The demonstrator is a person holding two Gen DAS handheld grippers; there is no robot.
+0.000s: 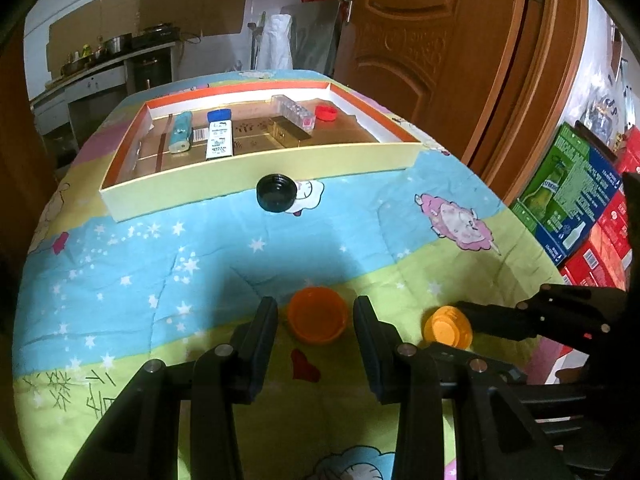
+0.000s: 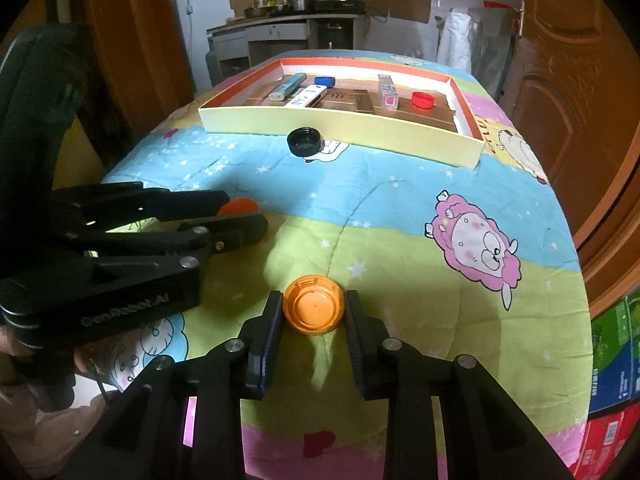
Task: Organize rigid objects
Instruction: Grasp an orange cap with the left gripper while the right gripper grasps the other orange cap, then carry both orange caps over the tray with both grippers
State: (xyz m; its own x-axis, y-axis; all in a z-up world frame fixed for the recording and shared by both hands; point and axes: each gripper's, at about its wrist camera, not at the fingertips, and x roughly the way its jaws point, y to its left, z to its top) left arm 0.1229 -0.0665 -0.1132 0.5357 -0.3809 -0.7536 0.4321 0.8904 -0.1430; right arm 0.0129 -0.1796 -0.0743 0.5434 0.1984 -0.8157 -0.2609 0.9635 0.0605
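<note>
My left gripper [image 1: 315,307] is open around a dark orange cap [image 1: 317,314] that lies open side up on the quilt; there is a small gap on each side. My right gripper [image 2: 313,303] has its fingers against both sides of a lighter orange cap [image 2: 314,309], which rests on the quilt; this cap also shows in the left wrist view [image 1: 447,326]. A black cap [image 1: 277,193] lies just in front of the shallow cardboard tray [image 1: 256,176]. The tray holds a blue cap [image 1: 219,114], a red cap [image 1: 325,112], a clear case [image 1: 293,110] and small boxes.
A colourful cartoon quilt [image 2: 400,216] covers the table. A wooden door [image 1: 440,40] stands at the right, with stacked cartons [image 1: 576,200] on the floor beside the table. A kitchen counter with pots [image 2: 288,12] is behind the table.
</note>
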